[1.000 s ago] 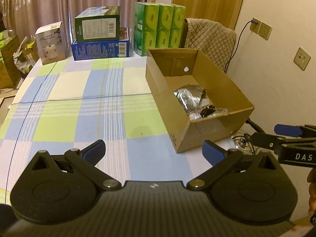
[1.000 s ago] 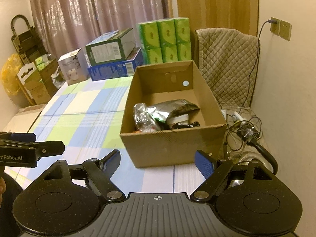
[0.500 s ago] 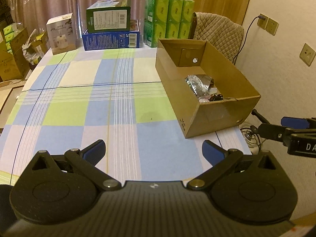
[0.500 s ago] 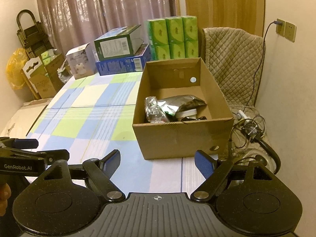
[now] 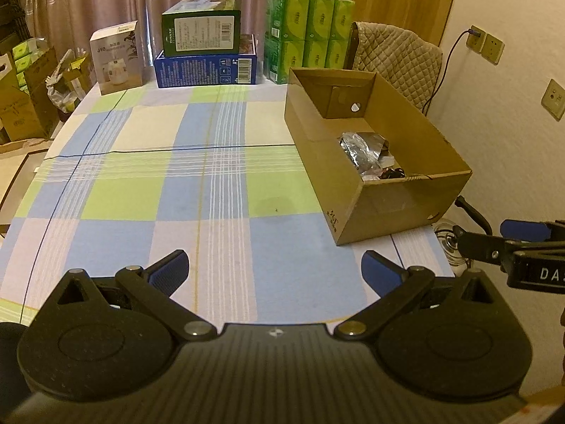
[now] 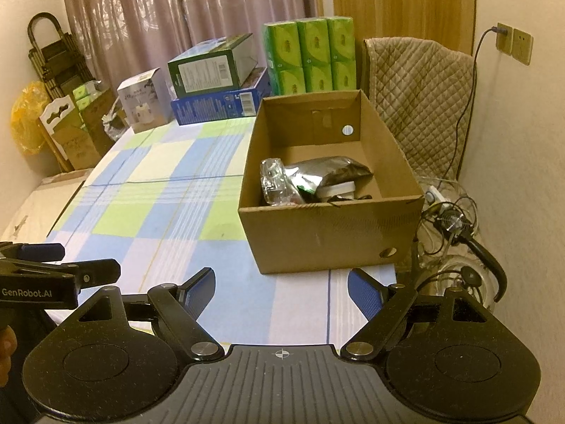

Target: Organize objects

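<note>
An open cardboard box (image 5: 416, 194) (image 6: 328, 236) stands on the right side of the checked tablecloth (image 5: 197, 176) (image 6: 159, 205). Inside it lie a silver foil pouch (image 6: 328, 173) (image 5: 363, 145), a clear crinkled bag (image 6: 273, 183) and a small white item (image 6: 337, 189). My left gripper (image 5: 275, 272) hovers open over the table's near edge, left of the box, holding nothing. My right gripper (image 6: 280, 288) is open and empty too, just in front of the box. Each gripper shows at the edge of the other's view.
At the table's far end stand a green carton (image 5: 201, 26) on a blue carton (image 5: 206, 69), a white appliance box (image 5: 114, 58) and stacked green tissue packs (image 5: 309, 37). A quilted chair (image 6: 420, 95) and tangled cables (image 6: 448, 222) are right of the table. Cardboard boxes (image 5: 24, 99) sit at left.
Both grippers have drawn back and risen from the box, so the box looks smaller and farther. Both stayed open and empty. The contents of the box have not moved.
</note>
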The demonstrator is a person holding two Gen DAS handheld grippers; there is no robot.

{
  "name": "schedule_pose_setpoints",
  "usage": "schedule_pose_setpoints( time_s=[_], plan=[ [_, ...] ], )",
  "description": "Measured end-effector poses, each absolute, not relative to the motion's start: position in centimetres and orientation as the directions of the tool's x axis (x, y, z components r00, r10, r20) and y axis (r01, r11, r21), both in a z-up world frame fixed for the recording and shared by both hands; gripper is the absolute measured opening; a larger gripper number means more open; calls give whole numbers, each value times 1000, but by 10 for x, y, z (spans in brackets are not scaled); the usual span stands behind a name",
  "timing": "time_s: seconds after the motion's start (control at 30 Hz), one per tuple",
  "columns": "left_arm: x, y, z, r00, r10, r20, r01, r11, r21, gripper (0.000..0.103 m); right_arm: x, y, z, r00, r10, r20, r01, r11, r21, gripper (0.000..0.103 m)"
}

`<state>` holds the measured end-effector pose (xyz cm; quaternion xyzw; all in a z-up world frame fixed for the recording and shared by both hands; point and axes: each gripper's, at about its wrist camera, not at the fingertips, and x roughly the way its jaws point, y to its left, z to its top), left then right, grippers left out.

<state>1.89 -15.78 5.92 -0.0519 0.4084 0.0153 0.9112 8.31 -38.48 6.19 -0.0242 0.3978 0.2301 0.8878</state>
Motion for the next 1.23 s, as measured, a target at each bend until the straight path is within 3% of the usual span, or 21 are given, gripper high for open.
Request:
schedule_pose_setpoints(
  time_s=[1.23],
  plan=[
    [20,-163,56,674,-44,-738,-43,994,-99,102,84,-382,58,568,386,-727,-432,892,136,79]
  ],
)
